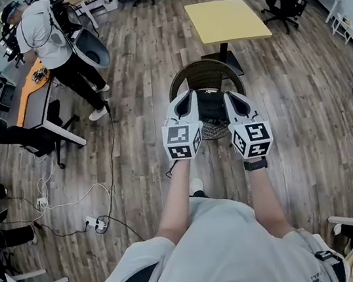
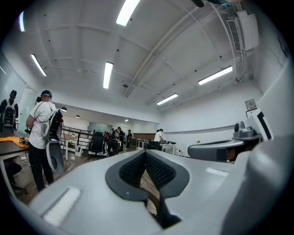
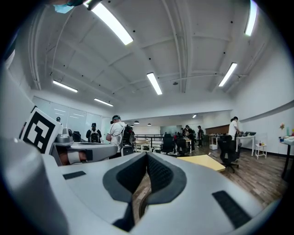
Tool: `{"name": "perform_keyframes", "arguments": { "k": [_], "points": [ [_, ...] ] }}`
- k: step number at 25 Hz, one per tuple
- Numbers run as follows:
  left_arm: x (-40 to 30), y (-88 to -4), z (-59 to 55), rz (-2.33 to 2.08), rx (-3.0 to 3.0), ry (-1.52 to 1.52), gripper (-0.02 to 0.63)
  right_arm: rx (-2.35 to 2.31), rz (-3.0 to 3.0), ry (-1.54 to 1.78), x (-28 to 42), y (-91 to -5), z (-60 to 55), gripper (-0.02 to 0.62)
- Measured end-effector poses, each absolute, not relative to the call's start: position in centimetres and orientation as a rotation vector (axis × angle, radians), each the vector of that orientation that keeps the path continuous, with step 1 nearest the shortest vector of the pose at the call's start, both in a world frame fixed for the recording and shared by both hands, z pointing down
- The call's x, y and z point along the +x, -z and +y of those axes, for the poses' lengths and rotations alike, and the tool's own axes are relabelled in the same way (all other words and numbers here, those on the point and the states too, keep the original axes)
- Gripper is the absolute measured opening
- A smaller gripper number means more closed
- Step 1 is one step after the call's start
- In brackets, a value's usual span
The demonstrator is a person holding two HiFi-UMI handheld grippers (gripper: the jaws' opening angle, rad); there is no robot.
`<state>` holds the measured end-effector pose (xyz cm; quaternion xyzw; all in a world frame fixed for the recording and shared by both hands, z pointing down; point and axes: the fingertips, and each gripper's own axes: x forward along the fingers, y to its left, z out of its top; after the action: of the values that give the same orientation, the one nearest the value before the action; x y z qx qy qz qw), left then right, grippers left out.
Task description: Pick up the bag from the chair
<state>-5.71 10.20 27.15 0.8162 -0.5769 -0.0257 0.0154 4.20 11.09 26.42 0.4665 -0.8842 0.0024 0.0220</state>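
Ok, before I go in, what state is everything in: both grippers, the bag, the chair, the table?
Left gripper: fingers shut, nothing between them.
Right gripper: fingers shut, nothing between them.
Bag: lying on the chair seat, not gripped.
Chair: upright, carrying the bag.
Table: upright, beyond the chair.

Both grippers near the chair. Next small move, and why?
Probably open both jaws and dip toward the bag: the left gripper and right gripper are shut, empty, either side of it above the chair.
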Motion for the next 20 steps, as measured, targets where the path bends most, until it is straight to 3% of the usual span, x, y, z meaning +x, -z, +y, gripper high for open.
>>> {"name": "perform_keyframes", "arguments": {
  "k": [9,20],
  "points": [
    [-9.5,-32.2,1.0,-1.563,2.569,0.054,0.009,1.435,-2.683,-0.101,-1.6,-31.0,2.6,0.009],
    [-9.9,-38.7,-5.4,-1.579,2.451,-0.119,0.009,1.469,-2.574,-0.242,-0.3,-36.3,-4.4,0.009]
  ]
}}
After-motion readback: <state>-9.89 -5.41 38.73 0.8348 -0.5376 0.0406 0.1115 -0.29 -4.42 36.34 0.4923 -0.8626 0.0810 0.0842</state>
